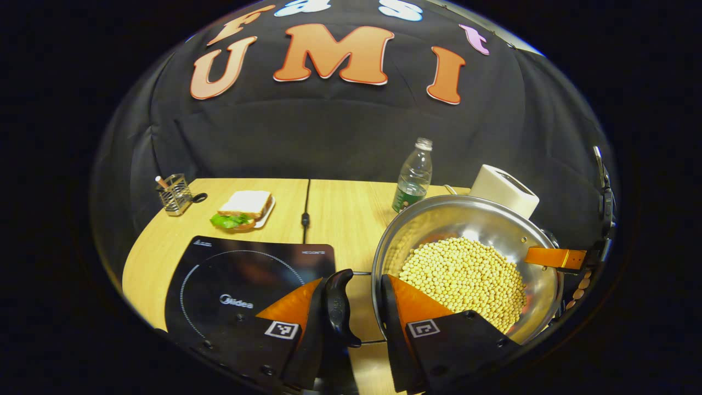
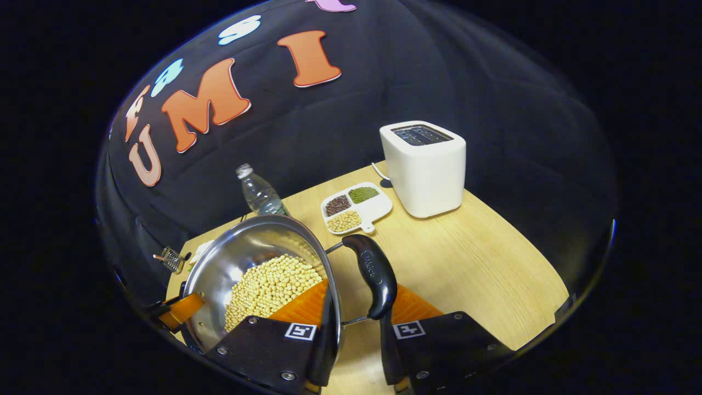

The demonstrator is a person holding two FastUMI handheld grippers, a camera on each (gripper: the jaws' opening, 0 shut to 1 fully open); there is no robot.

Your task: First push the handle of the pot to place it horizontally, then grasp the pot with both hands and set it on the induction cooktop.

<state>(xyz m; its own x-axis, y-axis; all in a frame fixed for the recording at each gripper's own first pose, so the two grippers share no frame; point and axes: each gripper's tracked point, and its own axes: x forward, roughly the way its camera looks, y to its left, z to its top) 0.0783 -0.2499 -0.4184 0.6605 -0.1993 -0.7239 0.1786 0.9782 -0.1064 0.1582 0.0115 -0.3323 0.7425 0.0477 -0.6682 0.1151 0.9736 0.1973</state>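
Looking down the left gripper (image 1: 354,278) now: narrowed and clamped on the pot (image 1: 466,219), one finger against the outside of the black side handle (image 1: 340,307), the other over the rim, against the inner wall. Holds a heap of pale beans (image 1: 466,274), piled toward the lower right of the frame. Sits just right of the induction cooktop (image 1: 241,285), which lies dark and flat at lower left on the wooden table (image 1: 340,208). Cannot tell whether the pot's base touches the table. On the pot's far rim, at the right edge, a finger of the right gripper (image 1: 554,257).

Further back: a sandwich on a plate (image 1: 244,211) left of centre, a wire holder (image 1: 175,195) at far left, a clear bottle (image 1: 414,175) just behind the pot, a white toaster (image 1: 504,189) to its right.

Over to the right gripper view: same grip from the right gripper (image 2: 362,285), narrowed across the rim and the second black handle (image 2: 375,274). Pot (image 2: 247,247) at lower left, tilted in frame. Left gripper's finger (image 2: 184,310) on the opposite rim. Up the table, a divided dish of grains (image 2: 355,207) at centre, the toaster (image 2: 425,167) beside it on the right.
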